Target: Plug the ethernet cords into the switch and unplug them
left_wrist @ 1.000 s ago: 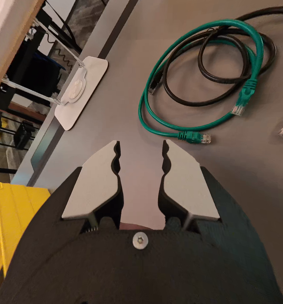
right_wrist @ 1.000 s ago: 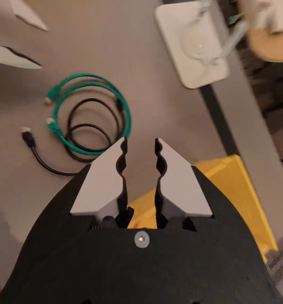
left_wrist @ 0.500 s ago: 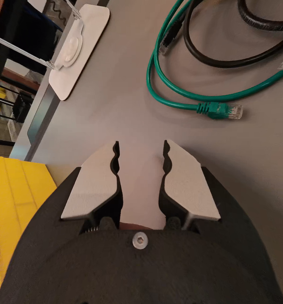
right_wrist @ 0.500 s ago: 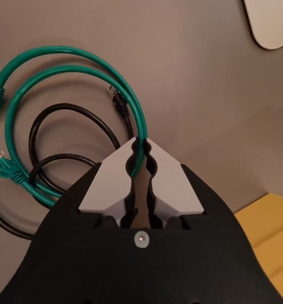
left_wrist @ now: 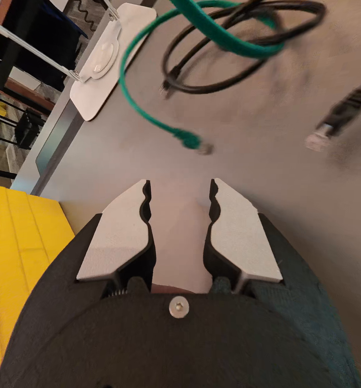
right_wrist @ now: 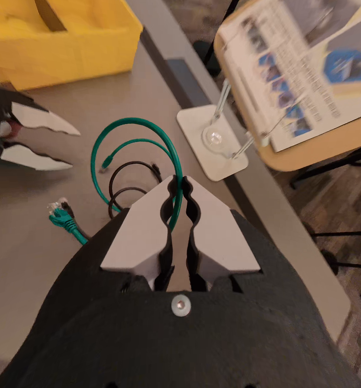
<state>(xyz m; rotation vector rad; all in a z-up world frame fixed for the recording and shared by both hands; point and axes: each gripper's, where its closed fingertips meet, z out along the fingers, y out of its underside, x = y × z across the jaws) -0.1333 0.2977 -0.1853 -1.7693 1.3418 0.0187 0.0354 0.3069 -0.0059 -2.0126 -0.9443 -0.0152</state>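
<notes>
My right gripper (right_wrist: 178,180) is shut on the green ethernet cord (right_wrist: 133,123) and holds its loop up off the grey table (right_wrist: 39,241). One green plug (right_wrist: 60,214) hangs low at the left, the other (right_wrist: 107,162) dangles farther off. The black ethernet cord (right_wrist: 133,165) lies coiled on the table beneath. My left gripper (left_wrist: 179,184) is open and empty above bare table; it also shows in the right wrist view (right_wrist: 70,149). In the left wrist view the green cord (left_wrist: 228,39) hangs in the air, a green plug (left_wrist: 192,142) and a black plug (left_wrist: 326,134) ahead. No switch is in view.
A yellow bin (right_wrist: 60,42) stands at the table's far side, also at the left in the left wrist view (left_wrist: 18,241). A white stand base (right_wrist: 213,142) with clear rods holds a printed sheet (right_wrist: 291,69) near the table edge. Floor lies beyond the edge.
My right gripper closed on the green cord and has lifted it off the table, swinging its view toward the sign stand. The left gripper stayed open and drew back slightly.
</notes>
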